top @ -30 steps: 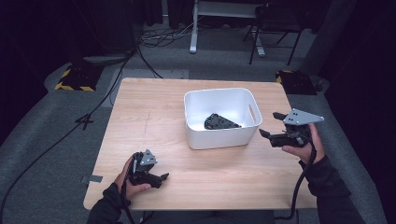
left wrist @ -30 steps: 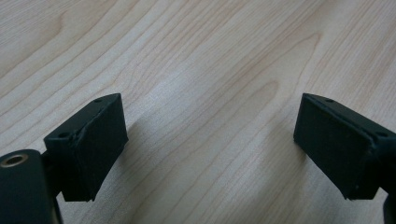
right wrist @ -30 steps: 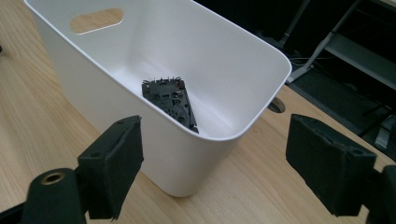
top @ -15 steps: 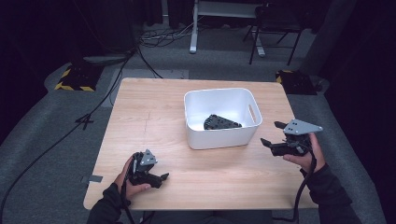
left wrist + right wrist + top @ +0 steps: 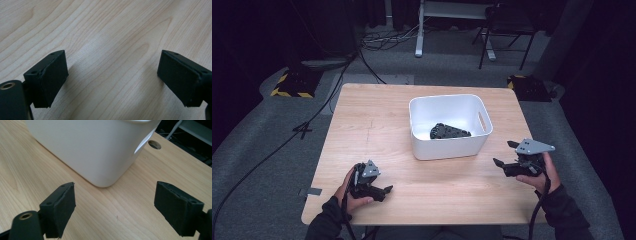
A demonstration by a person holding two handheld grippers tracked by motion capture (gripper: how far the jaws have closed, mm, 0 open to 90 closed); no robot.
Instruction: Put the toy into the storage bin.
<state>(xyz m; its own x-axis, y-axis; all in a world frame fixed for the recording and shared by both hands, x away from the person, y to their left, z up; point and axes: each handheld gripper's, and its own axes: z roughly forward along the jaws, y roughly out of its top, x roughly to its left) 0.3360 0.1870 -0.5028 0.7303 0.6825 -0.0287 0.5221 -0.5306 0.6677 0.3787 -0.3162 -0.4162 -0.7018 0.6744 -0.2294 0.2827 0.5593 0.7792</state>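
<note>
both claws (image 5: 388, 190) (image 5: 504, 154) empty beside bin (image 5: 449, 147)

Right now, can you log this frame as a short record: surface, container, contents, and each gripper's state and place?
surface: wooden table
container: white bin, upright, right of the table's middle, slot handle in its right wall
contents: black object on the bin's floor; kind unclear
left gripper: jaws open, nothing between them, low over the near left of the table
right gripper: jaws open, nothing between them, right of the bin, pointing at its near right corner
</note>
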